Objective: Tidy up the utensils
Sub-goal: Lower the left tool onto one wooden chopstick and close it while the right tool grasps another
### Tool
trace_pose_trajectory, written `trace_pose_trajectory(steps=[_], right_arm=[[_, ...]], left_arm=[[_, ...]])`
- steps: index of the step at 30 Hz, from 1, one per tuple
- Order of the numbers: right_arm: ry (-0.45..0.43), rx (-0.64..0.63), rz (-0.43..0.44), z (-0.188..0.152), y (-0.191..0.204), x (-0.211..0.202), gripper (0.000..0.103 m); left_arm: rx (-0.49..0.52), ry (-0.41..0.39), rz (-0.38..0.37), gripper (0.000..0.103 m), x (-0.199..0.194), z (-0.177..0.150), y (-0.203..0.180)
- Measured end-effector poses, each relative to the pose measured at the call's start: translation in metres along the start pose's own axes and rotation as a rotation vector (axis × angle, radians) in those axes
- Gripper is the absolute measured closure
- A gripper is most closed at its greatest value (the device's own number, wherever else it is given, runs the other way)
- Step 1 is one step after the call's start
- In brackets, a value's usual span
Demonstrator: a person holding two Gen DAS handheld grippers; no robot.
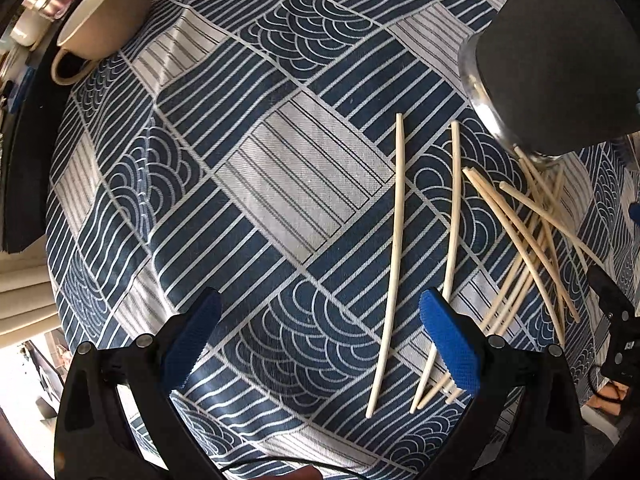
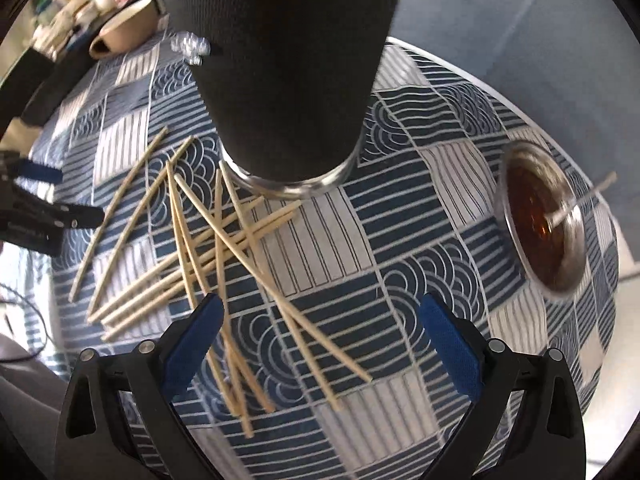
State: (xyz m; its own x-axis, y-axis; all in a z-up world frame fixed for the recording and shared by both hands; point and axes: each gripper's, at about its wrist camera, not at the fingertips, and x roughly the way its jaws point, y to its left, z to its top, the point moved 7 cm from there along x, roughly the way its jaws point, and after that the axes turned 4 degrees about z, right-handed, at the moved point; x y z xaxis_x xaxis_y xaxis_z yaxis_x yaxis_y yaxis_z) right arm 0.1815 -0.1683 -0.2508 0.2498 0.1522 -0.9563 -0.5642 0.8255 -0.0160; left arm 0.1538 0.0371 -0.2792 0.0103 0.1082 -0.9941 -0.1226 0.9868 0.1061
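Left gripper (image 1: 320, 344) spread wide, nothing between the blue pads (image 1: 450, 344), hanging low over the patterned tablecloth (image 1: 248, 128); right-hand pad overlapping the lower ends of a few sticks, contact impossible to judge. Right gripper (image 2: 322, 348) likewise wide open and holding nothing, poised above the tangle, its left pad (image 2: 194, 344) over the near ends of several sticks. Two separate chopsticks (image 1: 394, 264) lying side by side, roughly parallel, running from 12 to 6 o'clock just left of the heap. Crossed pile of chopsticks (image 2: 224, 240) at about 9 o'clock from the tall dark cylinder (image 2: 288, 80); somewhere near ten in the heap, exact count not readable because of overlap and blur. One dark cylinder with a shiny metal rim at its base, standing at 12 o'clock in the right wrist view, 2 o'clock in the left. One beige cup (image 1: 106, 16) on its side at 10 o'clock in the left view. One round glass dish (image 2: 540, 220) of dark brown liquid at 3 o'clock in the right view, a thin stick standing in it.
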Motion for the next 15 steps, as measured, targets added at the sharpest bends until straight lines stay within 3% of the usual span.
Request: trace_pose_trajectory(steps=[6,8,10,15], right_arm=[[0.049,-0.103,0.011,0.006,0.008,0.019,0.010],[0.059,-0.126,0.016,0.010,0.008,0.023,0.016],[0.085,-0.137,0.026,0.015,0.007,0.030,0.035],[0.114,-0.144,0.067,0.025,0.005,0.039,0.045]], left_arm=[[0.017,0.009,0.019,0.005,0.021,0.019,-0.003],[0.013,0.008,0.006,0.005,0.025,0.023,-0.003],[0.021,0.006,-0.007,0.004,0.031,0.028,0.000],[0.027,-0.006,-0.036,0.004,0.040,0.026,0.011]])
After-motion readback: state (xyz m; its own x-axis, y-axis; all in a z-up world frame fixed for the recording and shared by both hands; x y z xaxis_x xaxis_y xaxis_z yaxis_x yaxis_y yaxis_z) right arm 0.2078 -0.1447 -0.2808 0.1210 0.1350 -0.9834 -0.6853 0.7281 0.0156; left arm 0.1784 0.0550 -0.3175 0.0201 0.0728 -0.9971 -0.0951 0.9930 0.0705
